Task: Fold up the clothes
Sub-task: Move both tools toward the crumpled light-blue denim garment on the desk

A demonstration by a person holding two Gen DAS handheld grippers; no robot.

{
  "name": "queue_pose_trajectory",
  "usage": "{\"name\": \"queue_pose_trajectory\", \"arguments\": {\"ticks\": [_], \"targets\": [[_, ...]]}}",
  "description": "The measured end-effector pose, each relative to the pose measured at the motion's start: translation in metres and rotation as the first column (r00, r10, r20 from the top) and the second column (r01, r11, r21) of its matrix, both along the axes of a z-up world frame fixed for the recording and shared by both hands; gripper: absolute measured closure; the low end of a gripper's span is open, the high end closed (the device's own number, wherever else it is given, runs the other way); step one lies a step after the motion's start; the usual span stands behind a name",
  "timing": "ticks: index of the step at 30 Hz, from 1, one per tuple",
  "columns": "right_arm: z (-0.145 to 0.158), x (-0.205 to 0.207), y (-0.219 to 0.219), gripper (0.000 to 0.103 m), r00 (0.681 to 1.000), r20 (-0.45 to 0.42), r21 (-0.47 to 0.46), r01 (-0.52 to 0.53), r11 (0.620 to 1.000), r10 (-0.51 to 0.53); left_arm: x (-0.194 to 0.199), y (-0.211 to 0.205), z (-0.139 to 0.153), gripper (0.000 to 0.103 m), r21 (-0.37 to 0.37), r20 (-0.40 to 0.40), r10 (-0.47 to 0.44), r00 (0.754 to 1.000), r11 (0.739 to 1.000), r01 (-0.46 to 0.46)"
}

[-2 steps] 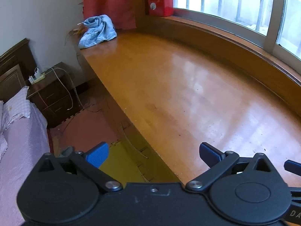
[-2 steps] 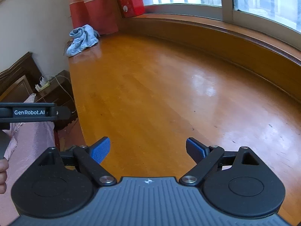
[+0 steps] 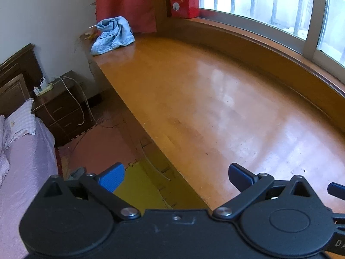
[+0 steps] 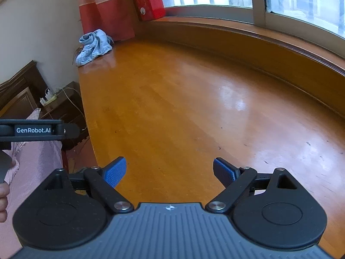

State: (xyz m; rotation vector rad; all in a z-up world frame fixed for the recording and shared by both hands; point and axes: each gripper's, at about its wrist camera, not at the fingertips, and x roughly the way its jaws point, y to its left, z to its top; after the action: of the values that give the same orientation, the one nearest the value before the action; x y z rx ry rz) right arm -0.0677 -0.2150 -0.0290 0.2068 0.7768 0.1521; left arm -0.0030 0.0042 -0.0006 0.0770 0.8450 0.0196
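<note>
A crumpled light-blue garment [image 3: 113, 35] lies at the far end of the long wooden platform [image 3: 215, 108], close to the red curtain; it shows again as the garment [image 4: 93, 46] on the platform [image 4: 183, 108] in the right wrist view. My left gripper [image 3: 175, 178] is open over the platform's near left edge, nothing between its blue pads. My right gripper [image 4: 169, 172] is open as well, empty, over the near part of the wood. Both are far from the garment. The left gripper's body [image 4: 34, 130] juts in at the left of the right wrist view.
A red box [image 3: 184, 0] stands on the window sill at the far end beside a red curtain [image 3: 126, 2]. Left of the platform are a dark nightstand [image 3: 58, 105] with cables and a bed [image 3: 23, 151] with pink bedding. A hand [image 4: 3, 200] shows at the left edge.
</note>
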Motion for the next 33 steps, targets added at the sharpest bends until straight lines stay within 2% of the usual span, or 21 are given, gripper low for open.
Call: {"name": "queue_pose_trajectory", "arguments": {"ticks": [6, 9, 13, 20, 24, 27, 30, 33], "targets": [[-0.001, 0.002, 0.002, 0.013, 1.0, 0.014, 0.011, -0.017, 1.0, 0.017, -0.008, 0.01, -0.002, 0.0, 0.005, 0.023, 0.013, 1.0, 1.0, -0.013], [-0.002, 0.003, 0.008, 0.013, 1.0, 0.025, 0.012, -0.019, 1.0, 0.019, -0.008, 0.021, -0.004, 0.0, 0.002, 0.011, 0.022, 1.0, 1.0, -0.022], [-0.002, 0.009, 0.035, 0.011, 0.999, 0.046, -0.011, -0.016, 1.0, 0.016, 0.017, 0.045, -0.004, 0.0, 0.001, -0.003, 0.045, 0.999, 0.999, -0.045], [0.001, 0.064, 0.095, 0.009, 0.993, 0.116, -0.048, -0.011, 0.999, 0.017, 0.095, 0.113, -0.013, 0.0, -0.039, 0.002, 0.017, 1.0, 0.999, -0.017], [0.002, 0.111, 0.142, 0.009, 0.991, 0.136, -0.052, 0.01, 0.999, -0.003, 0.159, 0.168, -0.015, 0.0, -0.006, -0.029, -0.012, 1.0, 1.0, 0.012], [0.011, 0.147, 0.183, 0.009, 0.992, 0.112, -0.029, 0.055, 0.998, -0.051, 0.201, 0.211, -0.008, 0.0, -0.013, -0.029, -0.066, 0.997, 0.998, 0.066], [0.02, 0.18, 0.221, 0.009, 0.992, 0.113, -0.012, 0.056, 0.998, -0.054, 0.245, 0.244, -0.006, 0.0, 0.025, -0.019, -0.048, 0.999, 0.999, 0.048], [0.03, 0.211, 0.25, 0.009, 0.992, 0.12, -0.034, 0.038, 0.999, -0.034, 0.278, 0.27, -0.003, 0.0, 0.008, 0.007, -0.055, 0.998, 0.998, 0.055]]}}
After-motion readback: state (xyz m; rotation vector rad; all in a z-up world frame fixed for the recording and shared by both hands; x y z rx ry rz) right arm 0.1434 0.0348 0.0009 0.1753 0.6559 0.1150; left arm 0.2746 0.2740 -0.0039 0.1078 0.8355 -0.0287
